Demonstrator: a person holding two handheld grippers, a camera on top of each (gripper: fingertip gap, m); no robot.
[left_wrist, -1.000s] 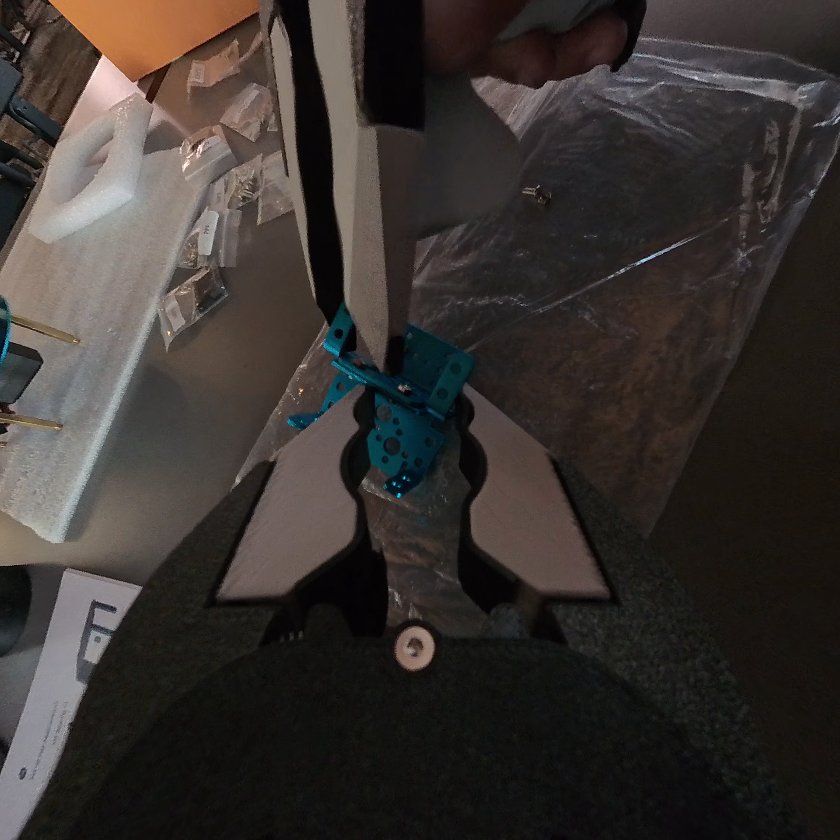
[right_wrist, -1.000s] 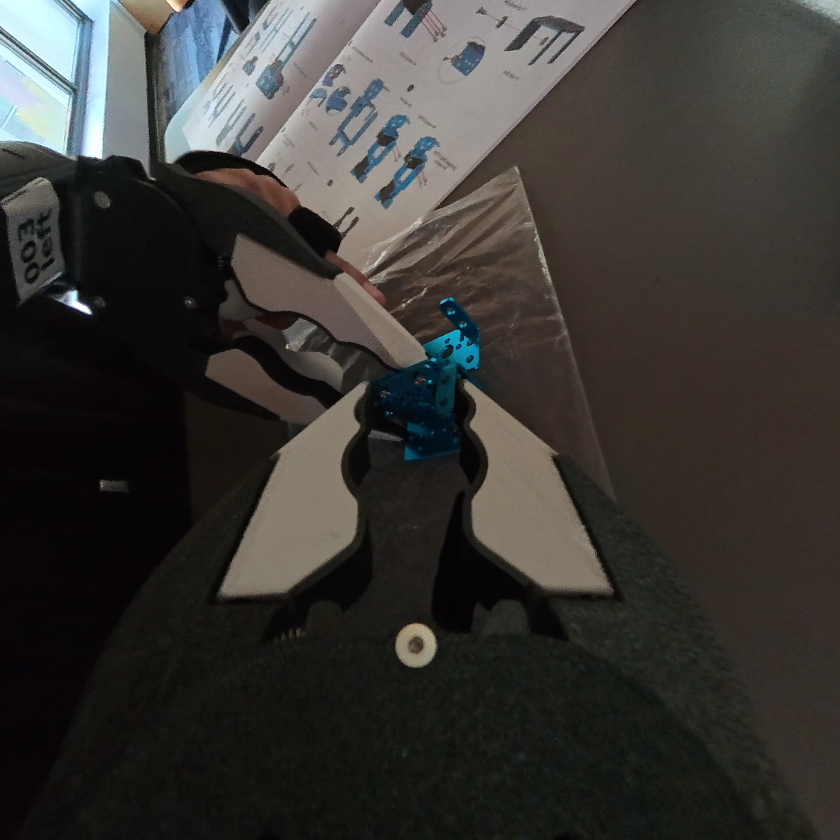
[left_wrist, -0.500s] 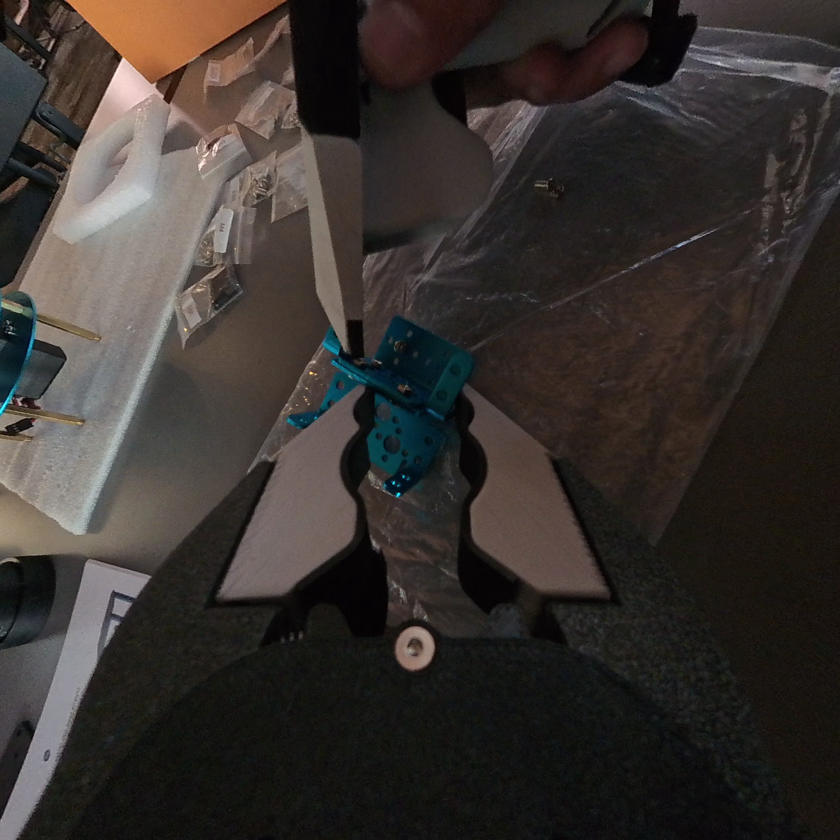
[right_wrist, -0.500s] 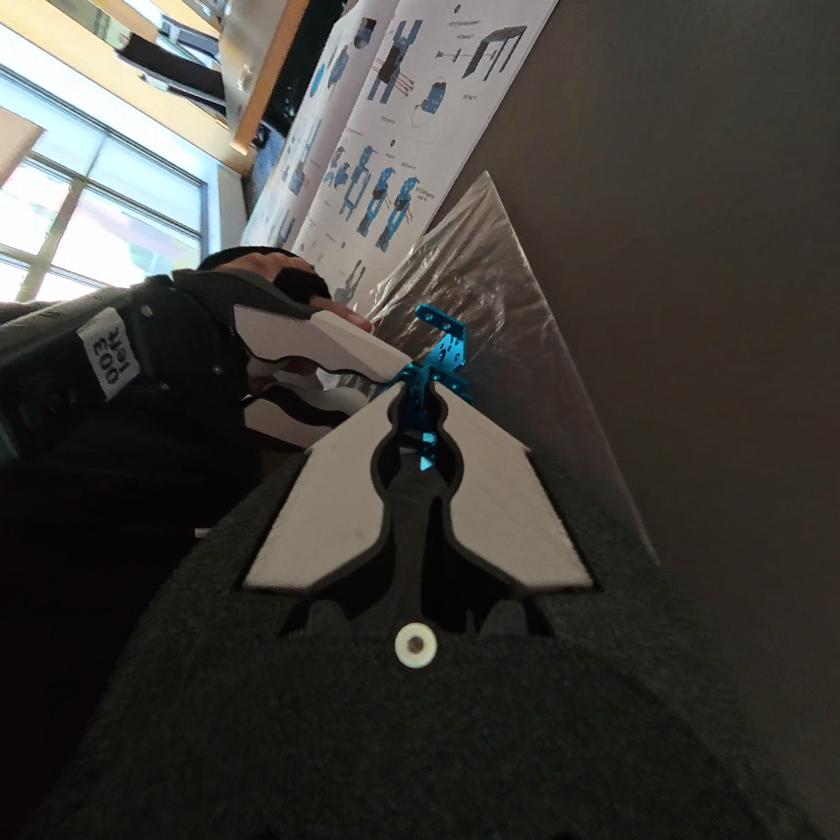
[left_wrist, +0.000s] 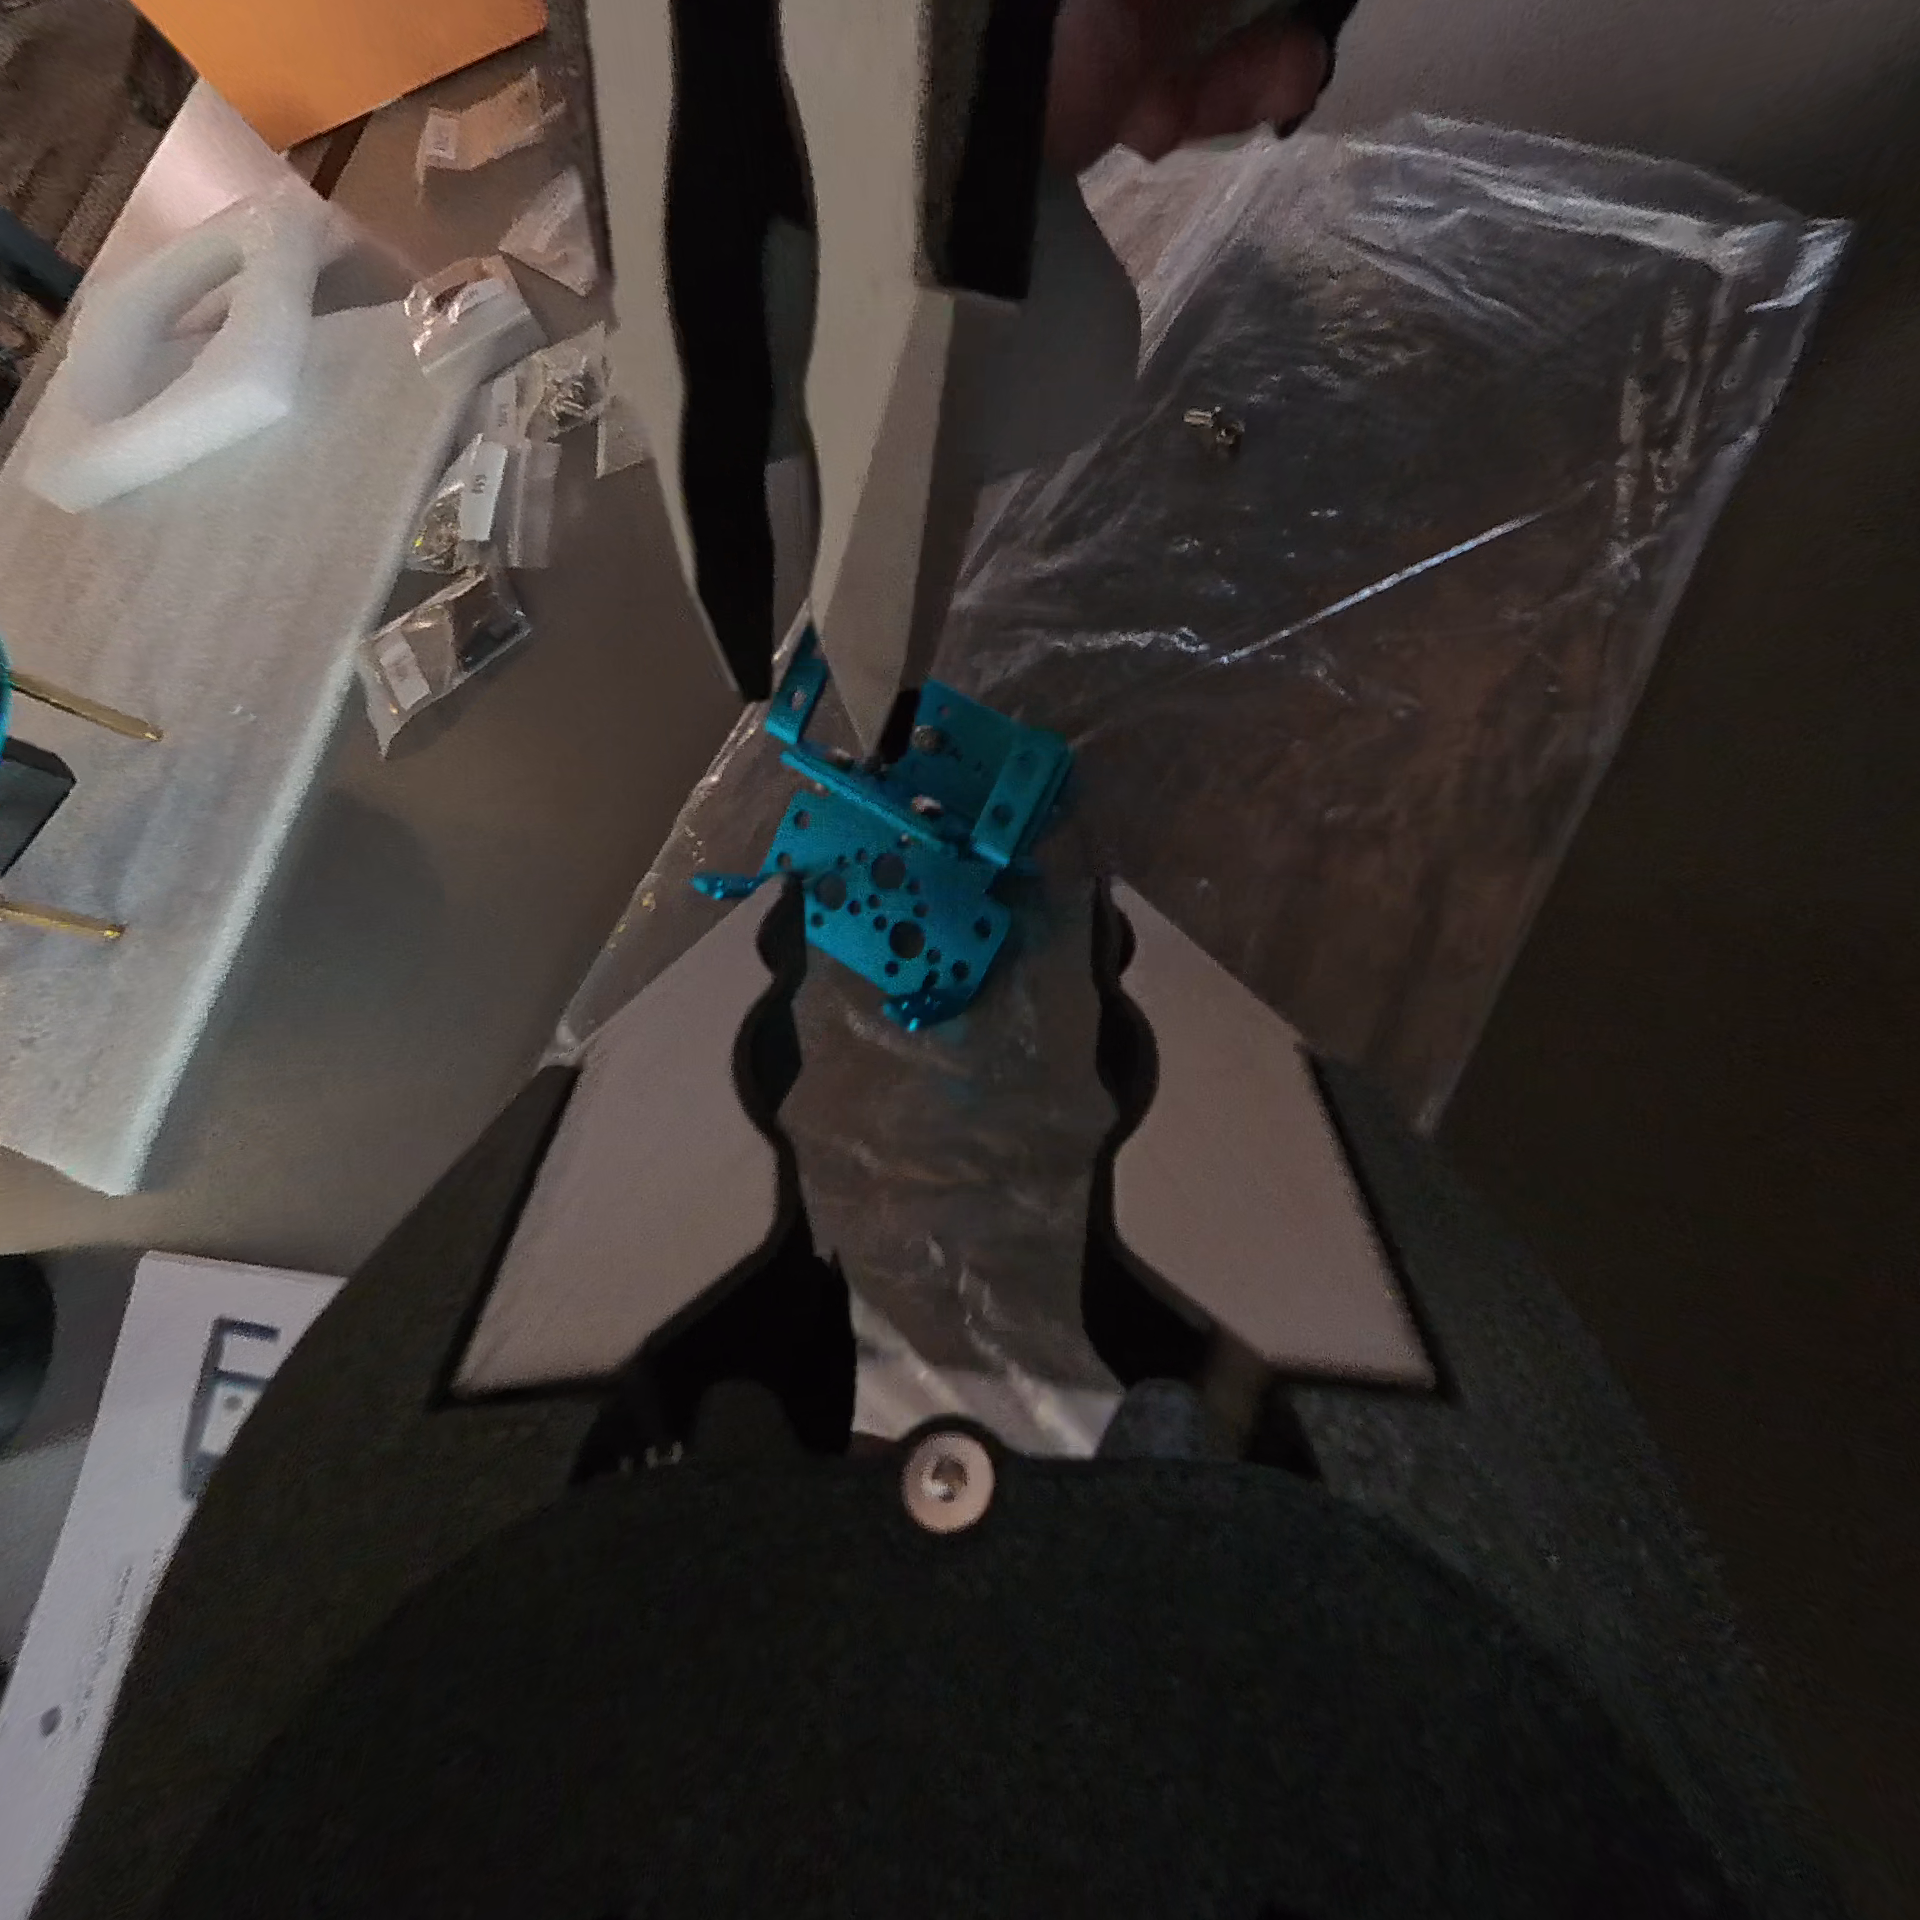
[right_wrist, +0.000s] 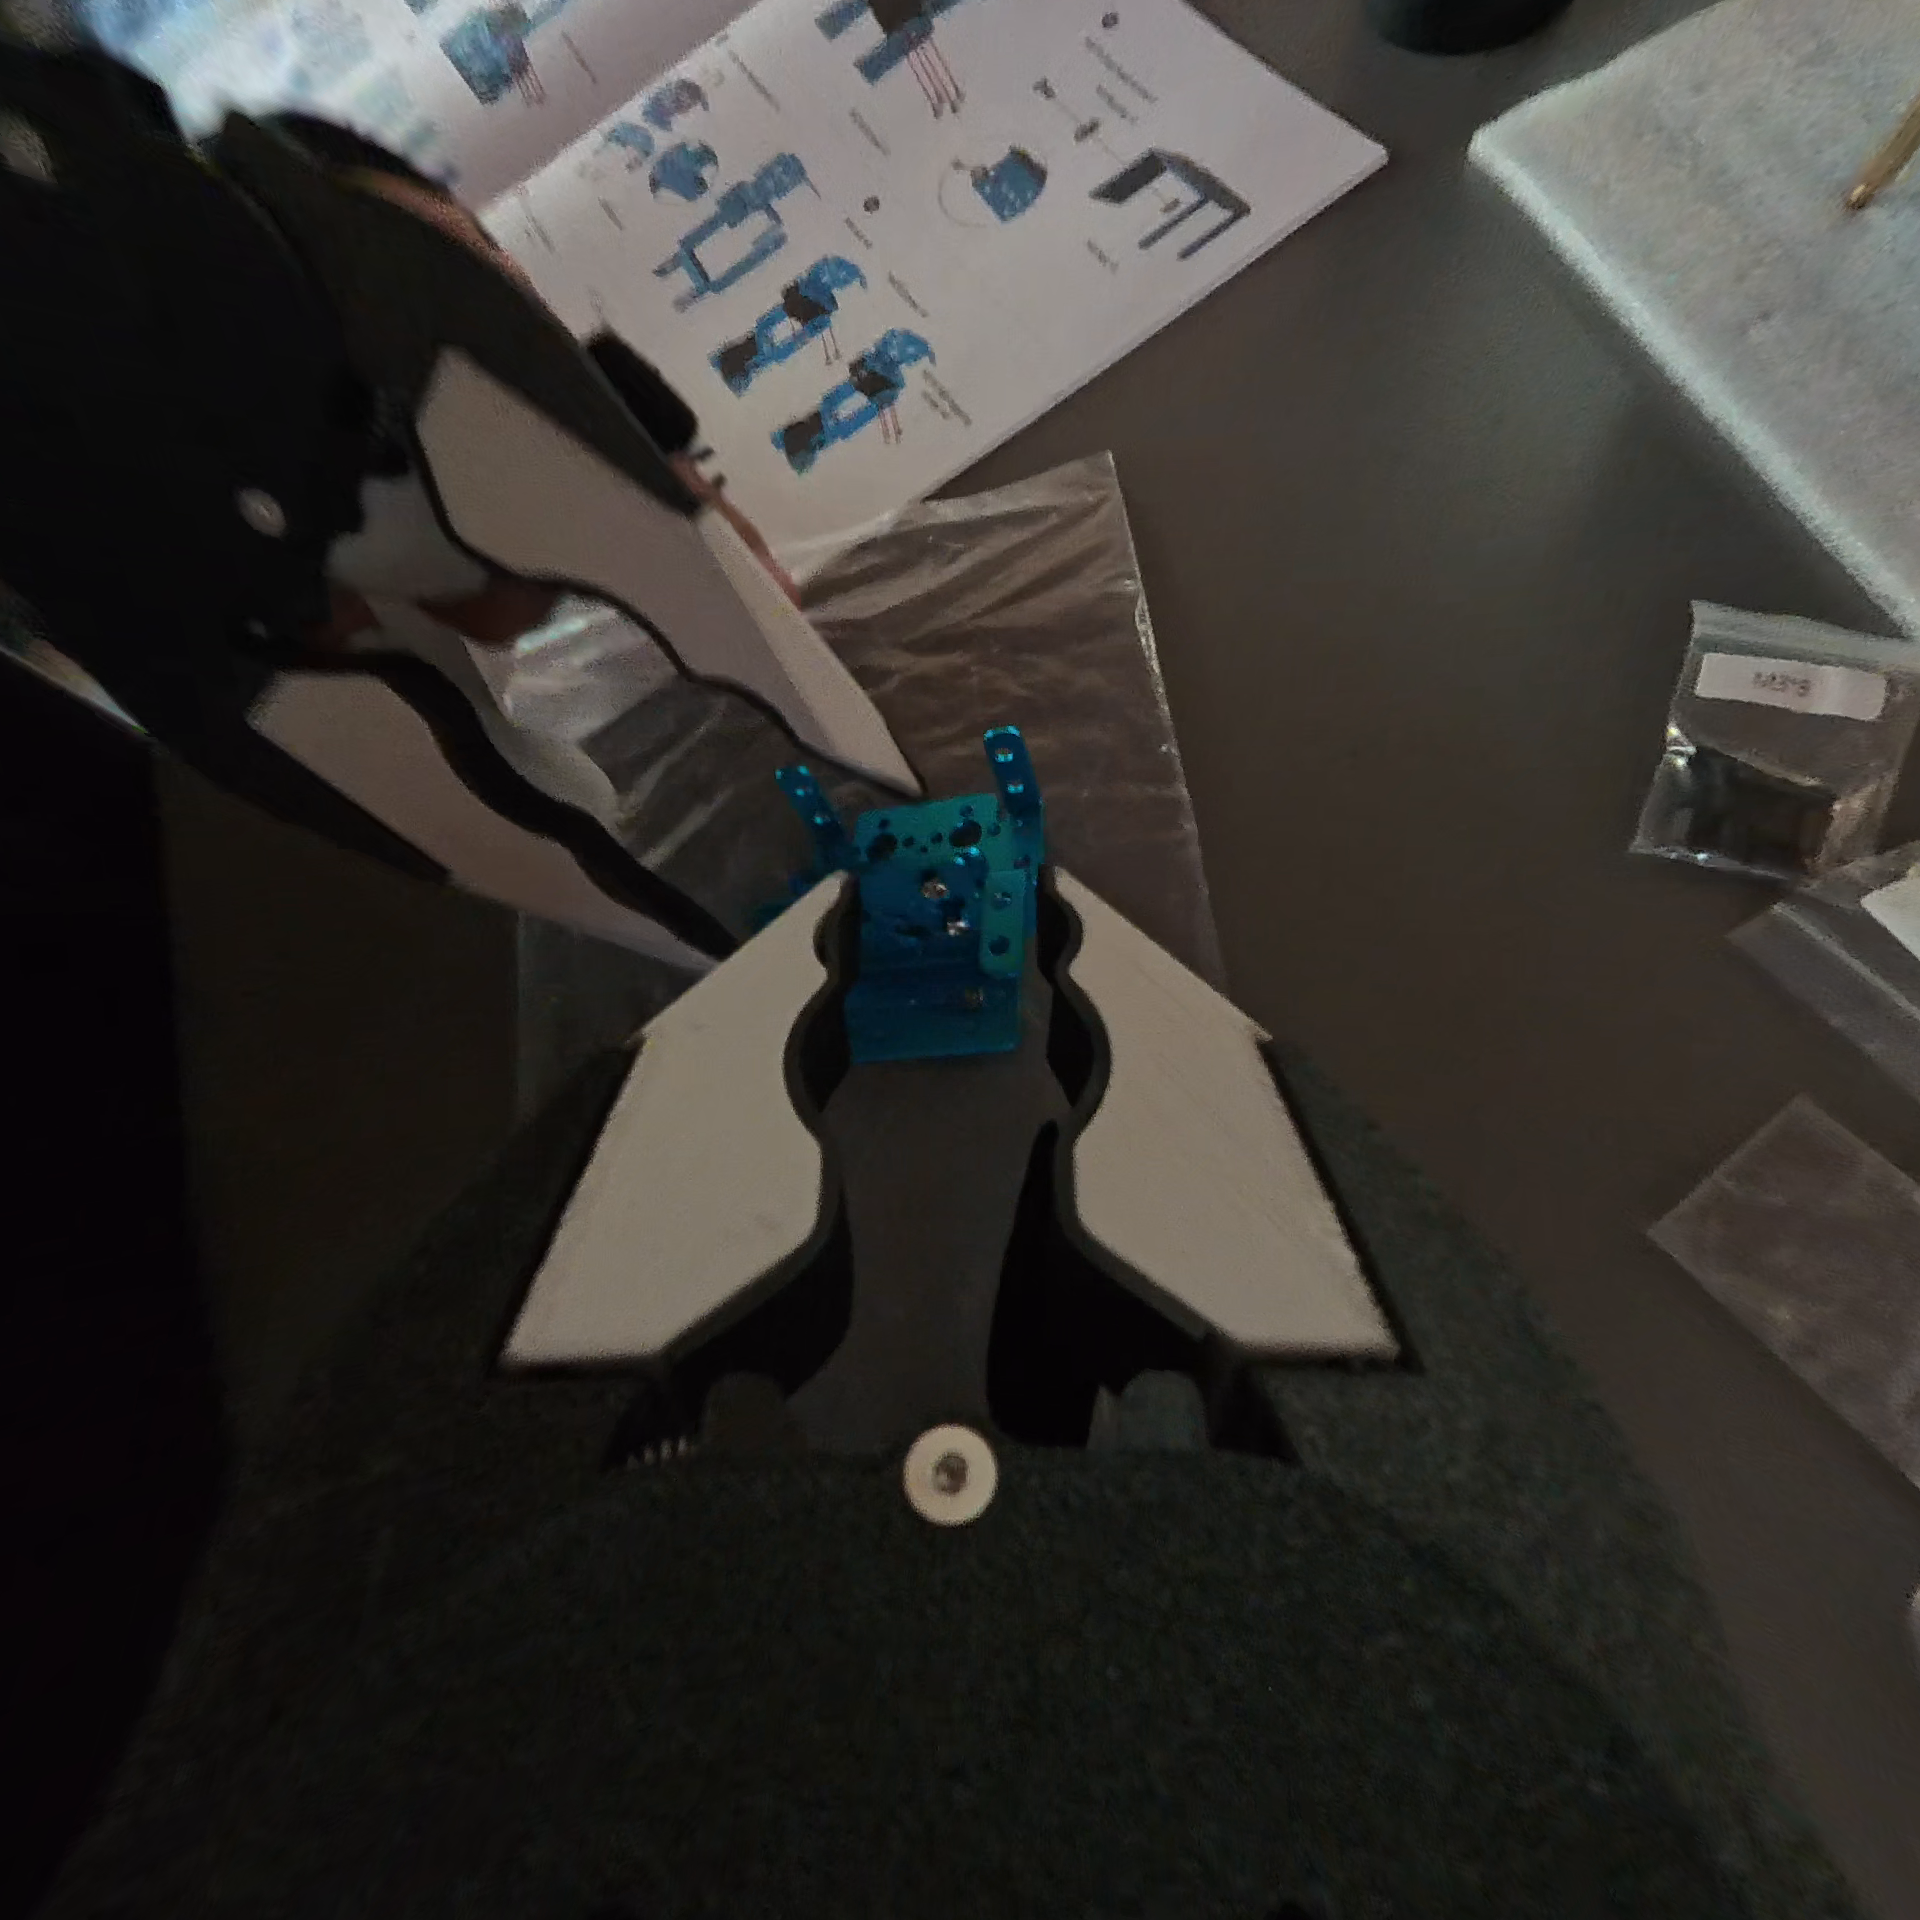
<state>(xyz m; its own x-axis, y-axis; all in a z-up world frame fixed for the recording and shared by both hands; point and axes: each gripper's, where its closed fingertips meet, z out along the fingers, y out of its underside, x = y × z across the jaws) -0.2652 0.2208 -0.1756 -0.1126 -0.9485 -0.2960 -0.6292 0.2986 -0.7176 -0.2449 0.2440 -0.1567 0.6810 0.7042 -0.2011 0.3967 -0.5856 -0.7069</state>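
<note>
The clear crinkled plastic bag lies on the grey table. Your right gripper clamps the blue perforated metal bracket over it. Your left gripper gapes just short of the bracket (its 2 fingers grip nothing). 1 small silver screw rests on the bag, well apart.

White foam block, small parts bags and an illustrated instruction sheet lie on the tabletop.
</note>
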